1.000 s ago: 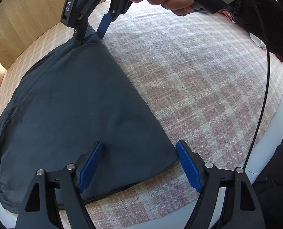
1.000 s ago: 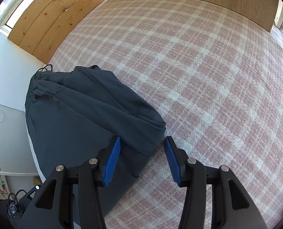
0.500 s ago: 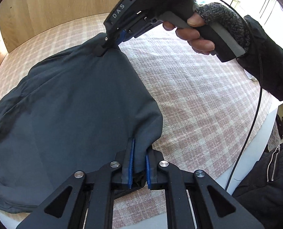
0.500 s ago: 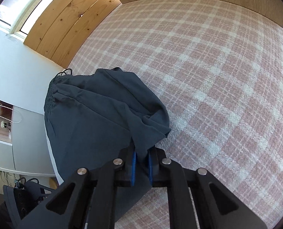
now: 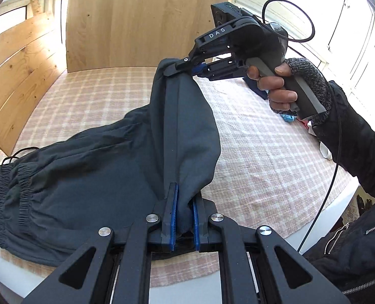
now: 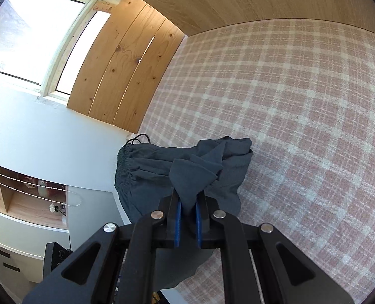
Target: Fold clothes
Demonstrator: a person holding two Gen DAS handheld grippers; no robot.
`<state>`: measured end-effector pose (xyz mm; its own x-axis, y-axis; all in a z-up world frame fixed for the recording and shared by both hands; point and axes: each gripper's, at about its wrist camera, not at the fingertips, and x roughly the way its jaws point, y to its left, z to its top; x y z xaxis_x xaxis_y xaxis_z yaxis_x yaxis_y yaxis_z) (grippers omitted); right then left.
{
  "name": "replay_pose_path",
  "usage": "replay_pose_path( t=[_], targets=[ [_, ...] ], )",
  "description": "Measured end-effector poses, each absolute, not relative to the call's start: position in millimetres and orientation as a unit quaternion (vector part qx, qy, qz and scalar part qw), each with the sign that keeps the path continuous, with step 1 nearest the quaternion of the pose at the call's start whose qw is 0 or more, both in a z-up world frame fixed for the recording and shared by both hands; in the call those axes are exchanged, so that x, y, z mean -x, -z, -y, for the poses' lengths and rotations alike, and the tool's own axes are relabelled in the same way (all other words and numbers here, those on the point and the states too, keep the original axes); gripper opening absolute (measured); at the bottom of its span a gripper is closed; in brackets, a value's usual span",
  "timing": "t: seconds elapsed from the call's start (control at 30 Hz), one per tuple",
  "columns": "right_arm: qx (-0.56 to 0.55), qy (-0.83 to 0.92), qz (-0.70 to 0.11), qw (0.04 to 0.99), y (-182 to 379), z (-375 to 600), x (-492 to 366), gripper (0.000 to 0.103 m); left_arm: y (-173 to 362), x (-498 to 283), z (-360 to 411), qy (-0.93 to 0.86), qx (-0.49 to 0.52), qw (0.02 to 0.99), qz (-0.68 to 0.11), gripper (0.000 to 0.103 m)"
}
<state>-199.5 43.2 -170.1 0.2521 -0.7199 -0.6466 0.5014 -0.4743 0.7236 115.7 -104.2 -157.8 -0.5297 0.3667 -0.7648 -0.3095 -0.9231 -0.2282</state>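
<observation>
**Both grippers pinch the dark trousers and hold one end off the checked cloth**

At the bottom centre of the left wrist view, the left gripper [image 5: 183, 217] is closed tight on a bunched fold of the dark grey trousers [image 5: 86, 177], fabric squeezed between its blue pads [image 5: 172, 215]. From there a taut band of cloth climbs toward the upper middle of the frame, where the right gripper [image 5: 187, 67] is clamped on the other corner, held by a person's hand [image 5: 278, 86] in a grey knit cuff and black sleeve. In the right wrist view, the same gripper [image 6: 187, 217] nips a peaked fold at bottom centre. The elastic waistband [image 5: 13, 197] lies at the left edge, resting on the pink-and-white checked cloth [image 5: 263, 164]. Beyond, wooden boards [image 5: 18, 76] stand at the upper left.
</observation>
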Motion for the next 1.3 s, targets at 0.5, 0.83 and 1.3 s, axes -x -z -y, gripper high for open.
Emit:
replay_pose_path(
  t=[0.5,0.83,1.3],
  targets=[
    [-0.598,0.604,0.012,0.527,147,218,84,0.009,198,-142,321,-0.884,0.447,0.103,0.092,0.008],
    [-0.618,0.597,-0.055,0.508,190,321,42,0.009,241,-158,380,-0.869,0.471,0.071,0.133,0.008],
    [-0.577,0.598,-0.120,0.544,149,324,24,0.024,264,-154,379,-0.861,0.494,0.039,0.113,0.011]
  ],
)
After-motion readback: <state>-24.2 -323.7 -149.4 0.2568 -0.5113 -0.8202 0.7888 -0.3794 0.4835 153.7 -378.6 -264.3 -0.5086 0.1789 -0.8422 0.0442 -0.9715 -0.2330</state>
